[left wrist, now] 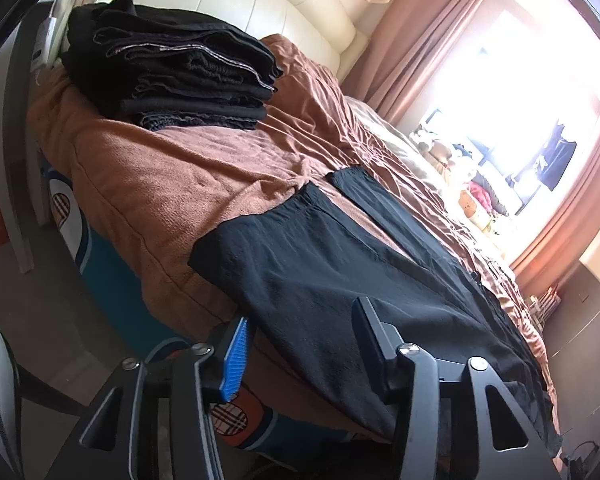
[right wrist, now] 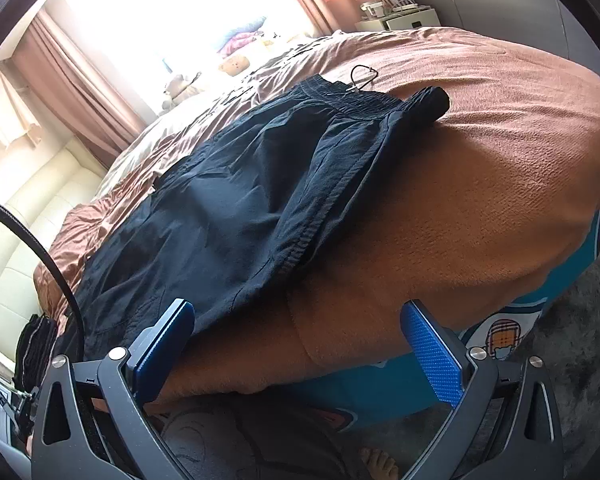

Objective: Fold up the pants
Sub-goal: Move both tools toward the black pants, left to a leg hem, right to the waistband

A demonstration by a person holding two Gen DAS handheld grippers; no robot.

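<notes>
Thin, finely creased black pants [left wrist: 320,264] lie flat on the bed's brown terry blanket [left wrist: 148,184], legs apart, ribbed waistband toward the bed's foot. The left gripper [left wrist: 304,344] straddles a leg hem at the bed edge, jaws spread, not visibly pinching. The right gripper [right wrist: 296,344] gapes wide beside the side seam. Folded dark clothes [left wrist: 172,68] sit stacked by the cream headboard [left wrist: 284,0]; pink curtains [left wrist: 420,40] hang beyond.
</notes>
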